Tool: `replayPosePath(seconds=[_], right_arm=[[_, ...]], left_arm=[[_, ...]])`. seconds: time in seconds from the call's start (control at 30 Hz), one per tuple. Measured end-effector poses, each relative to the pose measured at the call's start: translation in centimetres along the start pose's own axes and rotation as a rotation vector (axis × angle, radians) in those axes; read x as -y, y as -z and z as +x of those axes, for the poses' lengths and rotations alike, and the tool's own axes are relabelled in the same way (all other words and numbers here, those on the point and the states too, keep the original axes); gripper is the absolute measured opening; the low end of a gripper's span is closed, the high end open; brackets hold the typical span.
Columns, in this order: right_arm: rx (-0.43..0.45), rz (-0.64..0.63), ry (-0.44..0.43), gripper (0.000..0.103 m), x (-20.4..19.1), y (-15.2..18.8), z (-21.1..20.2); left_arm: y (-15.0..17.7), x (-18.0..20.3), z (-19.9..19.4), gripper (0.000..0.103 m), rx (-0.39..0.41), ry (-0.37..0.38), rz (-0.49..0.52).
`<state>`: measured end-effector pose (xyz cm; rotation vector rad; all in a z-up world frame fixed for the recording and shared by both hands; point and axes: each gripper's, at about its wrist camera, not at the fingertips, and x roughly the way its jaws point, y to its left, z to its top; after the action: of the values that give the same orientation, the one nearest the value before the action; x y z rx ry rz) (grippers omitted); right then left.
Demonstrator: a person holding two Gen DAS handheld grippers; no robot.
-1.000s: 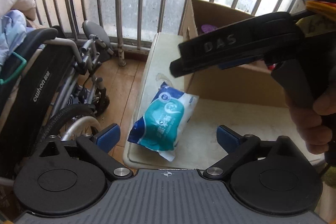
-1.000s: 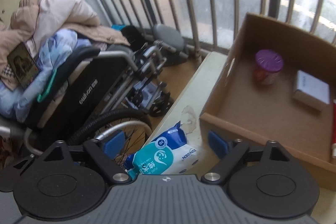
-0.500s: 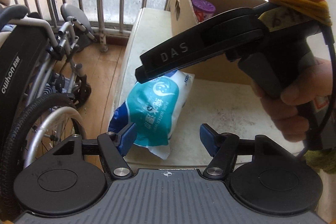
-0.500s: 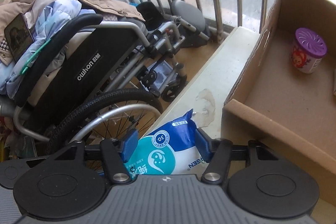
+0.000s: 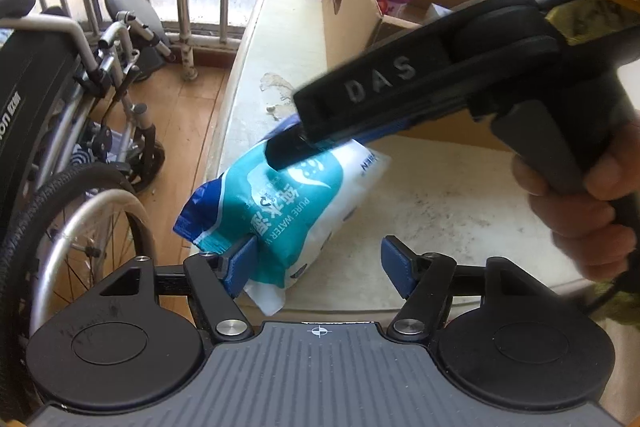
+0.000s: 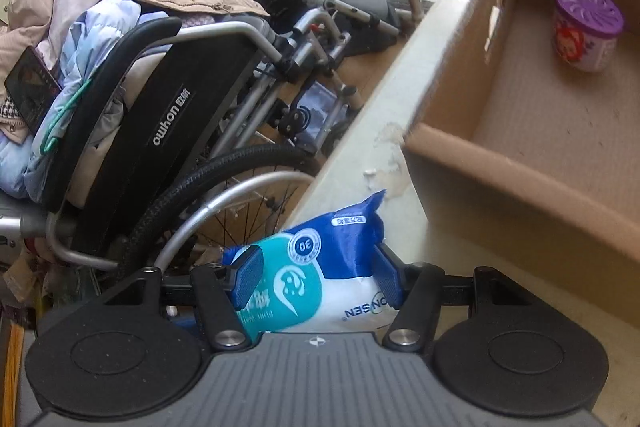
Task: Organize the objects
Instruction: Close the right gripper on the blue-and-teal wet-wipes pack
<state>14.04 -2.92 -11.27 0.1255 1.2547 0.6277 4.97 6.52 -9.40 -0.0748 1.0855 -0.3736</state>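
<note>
Gripping the wipes pack between its blue pads, the right gripper held it at the table edge beside the cardboard box. The left gripper sat near, jaws apart, one pad touching the pack.

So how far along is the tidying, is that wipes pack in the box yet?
Not yet. Done: a purple-lidded jar already sits in the cardboard box. In hand: the right gripper has its fingers around the wipes pack, which lies on the white surface; the left gripper is open beside it. Left: lifting the pack into the box.
</note>
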Motion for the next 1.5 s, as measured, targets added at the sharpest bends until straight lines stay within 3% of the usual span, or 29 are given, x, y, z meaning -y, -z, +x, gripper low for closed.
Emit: replayPosePath(seconds=[0.27,0.53,0.9,1.5], right_arm=[[0.003,0.126,-0.045,0.063,2.0,1.6,-1.1],[0.015,0.215,-0.020,0.063,4.1,4.2,-3.0],[0.078,0.462,0.017,0.064,9.6,7.6,-6.1],[0.058,0.495,0.041,0.073,10.5,6.6,-6.1]], left_arm=[[-0.2,0.6,0.1,0.067,-0.034,0.023,0.065],[0.0,3.1,0.1,0.067,-0.071,0.090,0.157],[-2.5,6.4,2.6,0.068,-0.041,0.163,0.294],[-3.4,7.2,3.2,0.069,-0.036,0.174,0.236]])
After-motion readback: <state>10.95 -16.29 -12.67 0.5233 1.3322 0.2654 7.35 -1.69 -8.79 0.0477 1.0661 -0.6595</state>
